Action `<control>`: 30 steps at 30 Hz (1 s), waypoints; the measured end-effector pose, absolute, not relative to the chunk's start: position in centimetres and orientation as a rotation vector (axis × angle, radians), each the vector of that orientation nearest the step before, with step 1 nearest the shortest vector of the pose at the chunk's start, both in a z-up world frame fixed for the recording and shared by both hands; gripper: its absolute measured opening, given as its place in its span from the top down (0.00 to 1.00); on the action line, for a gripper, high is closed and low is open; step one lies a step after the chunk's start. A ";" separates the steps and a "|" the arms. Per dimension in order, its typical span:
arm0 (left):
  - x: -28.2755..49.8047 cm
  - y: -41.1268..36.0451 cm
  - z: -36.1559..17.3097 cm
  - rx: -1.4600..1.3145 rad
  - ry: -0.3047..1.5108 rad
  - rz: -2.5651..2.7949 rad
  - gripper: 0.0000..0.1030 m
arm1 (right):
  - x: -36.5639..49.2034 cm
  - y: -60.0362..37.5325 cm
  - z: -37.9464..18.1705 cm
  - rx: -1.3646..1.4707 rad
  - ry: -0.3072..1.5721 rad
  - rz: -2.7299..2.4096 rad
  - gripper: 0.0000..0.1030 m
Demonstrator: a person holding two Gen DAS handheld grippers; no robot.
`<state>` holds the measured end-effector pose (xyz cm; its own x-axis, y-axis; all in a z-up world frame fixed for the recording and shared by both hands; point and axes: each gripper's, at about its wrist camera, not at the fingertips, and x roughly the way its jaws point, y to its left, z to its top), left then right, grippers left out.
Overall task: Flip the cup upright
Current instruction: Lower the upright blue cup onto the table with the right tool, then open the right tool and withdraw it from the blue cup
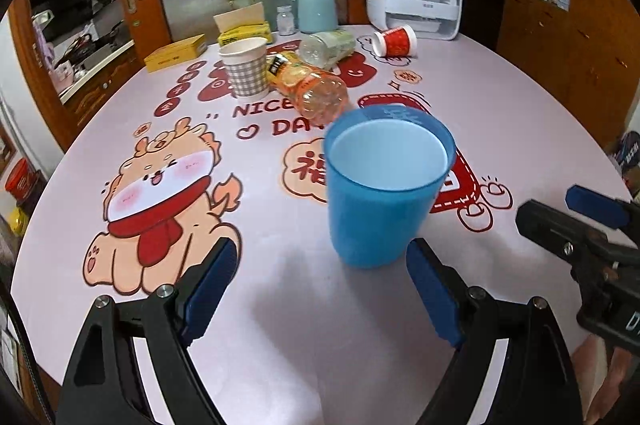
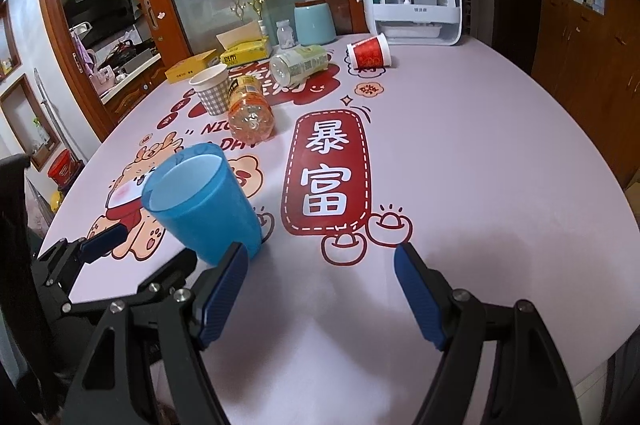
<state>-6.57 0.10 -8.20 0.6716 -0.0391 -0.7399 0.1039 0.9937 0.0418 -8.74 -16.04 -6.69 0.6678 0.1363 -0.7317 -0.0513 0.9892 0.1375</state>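
One blue cup (image 1: 380, 185) stands upright on the desk (image 1: 500, 113), mouth up, just ahead of the left claw (image 1: 320, 289). That claw is spread wide with nothing between its two blue pads (image 1: 212, 289); the cup's base sits close to the right-hand pad but apart from it. The right claw (image 2: 320, 289) is also wide open and holds nothing; from its own camera the blue cup (image 2: 204, 201) lies to its left, beyond the left pad.

Farther back on the desk there are three cups in all with the blue one: one checked paper cup (image 1: 245, 67) standing upright, and one red paper cup (image 1: 396, 41) lying on its side. Two plastic bottles lie on their sides between them: one orange bottle (image 1: 308, 85) and one green-labelled bottle (image 1: 328, 47), the two touching. One yellow box (image 1: 176, 53) lies flat near the far-left edge.
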 end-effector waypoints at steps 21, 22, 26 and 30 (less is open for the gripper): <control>-7.8 1.4 -4.8 -0.012 0.855 -0.026 0.17 | -10.9 -14.9 -4.1 0.102 0.780 0.121 0.26; -7.8 1.3 -4.8 -0.010 0.860 -0.028 0.17 | -10.9 -14.9 -4.1 0.102 0.782 0.122 0.26; -7.9 1.2 -4.5 -0.012 0.860 -0.030 0.17 | -10.9 -14.9 -3.9 0.111 0.788 0.125 0.26; -7.8 1.2 -4.5 -0.016 0.879 -0.031 0.17 | -10.8 -15.0 -3.8 0.121 0.794 0.128 0.26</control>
